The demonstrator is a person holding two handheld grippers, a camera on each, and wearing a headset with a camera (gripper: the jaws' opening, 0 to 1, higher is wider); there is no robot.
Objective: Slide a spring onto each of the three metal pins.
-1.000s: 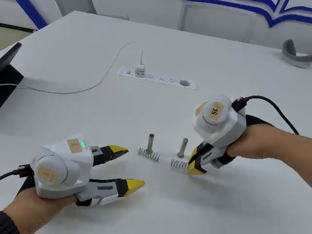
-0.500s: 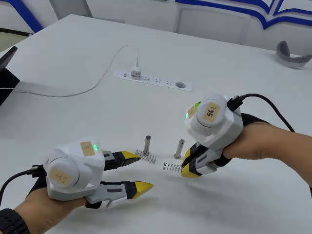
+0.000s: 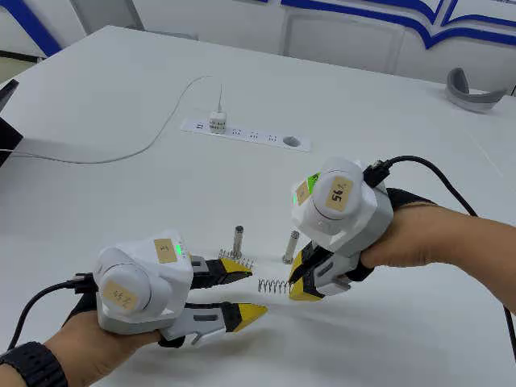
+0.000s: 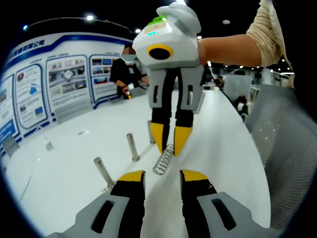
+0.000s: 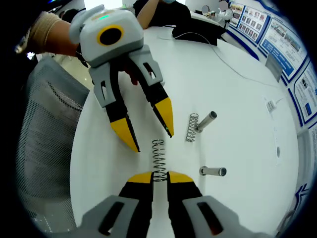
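Left tool [image 3: 248, 288] moves in toward the spring [image 3: 274, 285], jaws wide.
Right tool [image 3: 297, 282] pinches that spring's end at lower centre of frame, just below a bare pin [image 3: 290, 246]; threading looks not yet begun.

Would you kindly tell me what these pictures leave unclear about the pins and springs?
- Third pin: past the pin and second pin, the right gripper covers the table in the head view.
- Loose spring: a tip of the left gripper overlaps it in the head view; touching or apart, cannot tell.
- Held spring: its gripped end is hidden between the right gripper's jaws in the right gripper view.
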